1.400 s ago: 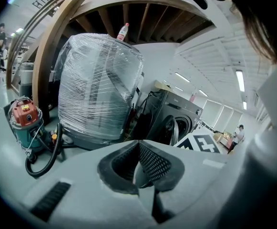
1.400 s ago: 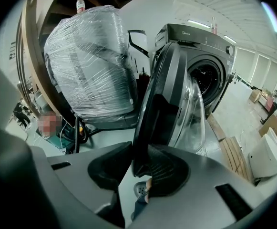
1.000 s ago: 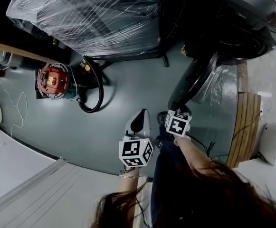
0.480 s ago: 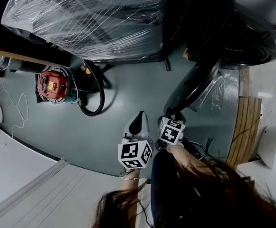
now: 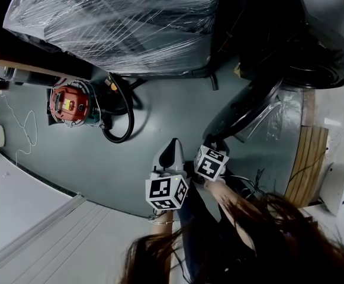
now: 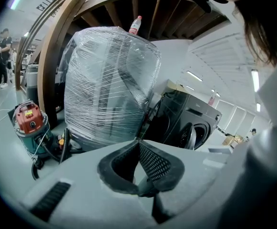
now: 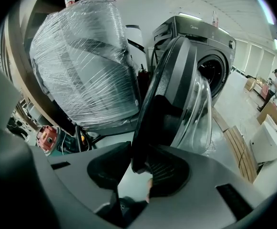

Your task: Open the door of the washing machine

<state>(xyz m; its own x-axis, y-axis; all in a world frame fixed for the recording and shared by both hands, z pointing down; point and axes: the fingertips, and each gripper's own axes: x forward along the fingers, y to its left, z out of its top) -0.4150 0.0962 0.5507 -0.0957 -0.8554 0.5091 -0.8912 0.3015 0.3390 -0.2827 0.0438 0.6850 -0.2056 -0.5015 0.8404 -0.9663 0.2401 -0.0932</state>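
The dark washing machine [image 5: 314,34] stands at the top right with its round glass door [image 5: 243,108] swung out over the floor. My right gripper [image 5: 216,141] is at the door's near edge. In the right gripper view the door rim [image 7: 171,94] sits between the jaws of my right gripper [image 7: 139,149] and fills the gap from pad to pad. These jaws have just been opening slightly, with the rim still between them. My left gripper [image 5: 172,149] hangs beside it to the left. In the left gripper view the tips of the left gripper [image 6: 138,141] meet with nothing between them.
A large appliance wrapped in plastic film [image 5: 118,22] stands left of the washing machine. A red vacuum cleaner [image 5: 70,104] and its black hose [image 5: 121,120] lie on the grey floor at left. A wooden pallet [image 5: 305,158] and a white bin [image 5: 337,185] are at right.
The door has swung further out from the machine. My right gripper moved with its edge toward me and leftward. The left gripper hardly shifted in the view.
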